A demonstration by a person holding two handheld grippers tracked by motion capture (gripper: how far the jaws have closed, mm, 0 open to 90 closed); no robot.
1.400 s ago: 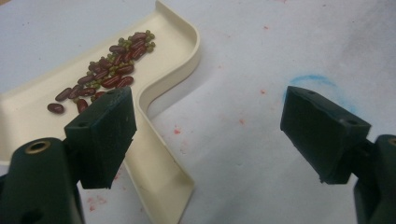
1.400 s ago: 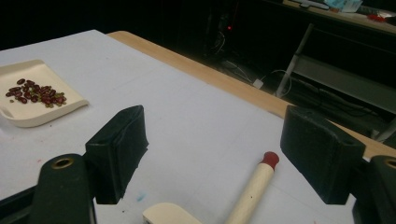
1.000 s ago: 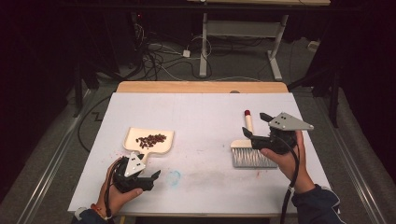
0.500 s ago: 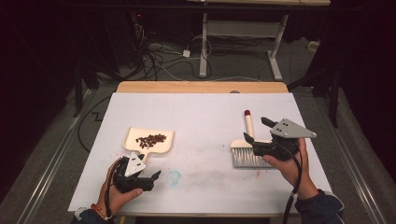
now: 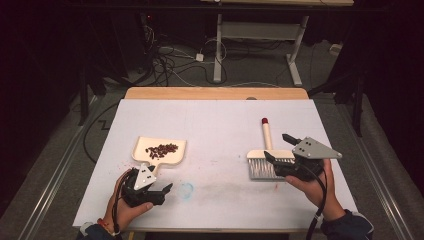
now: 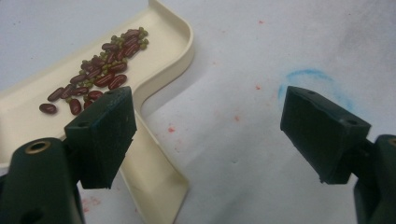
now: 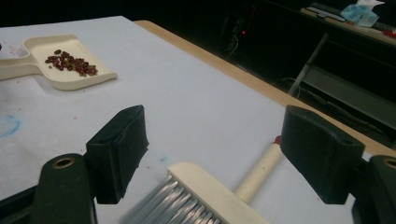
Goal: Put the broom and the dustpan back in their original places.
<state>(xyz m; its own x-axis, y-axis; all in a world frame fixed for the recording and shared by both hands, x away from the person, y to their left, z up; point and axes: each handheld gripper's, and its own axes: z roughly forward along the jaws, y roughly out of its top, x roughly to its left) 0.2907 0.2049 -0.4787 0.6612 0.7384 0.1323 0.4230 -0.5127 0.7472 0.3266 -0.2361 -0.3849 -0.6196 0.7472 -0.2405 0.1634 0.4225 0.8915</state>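
both of your grippers stand wide open, gripping nothing: the left gripper low beside the cream plastic dustpan heaped with beans. your right gripper hovers over the flat bristle brush, jaws straddling its cream head.

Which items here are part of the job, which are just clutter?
In play:
dustpan holding beans
brush
left gripper, open beside the dustpan handle
right gripper, open over the brush

Lying about:
blue ring mark on the table cover
cables on the floor
desk frame behind
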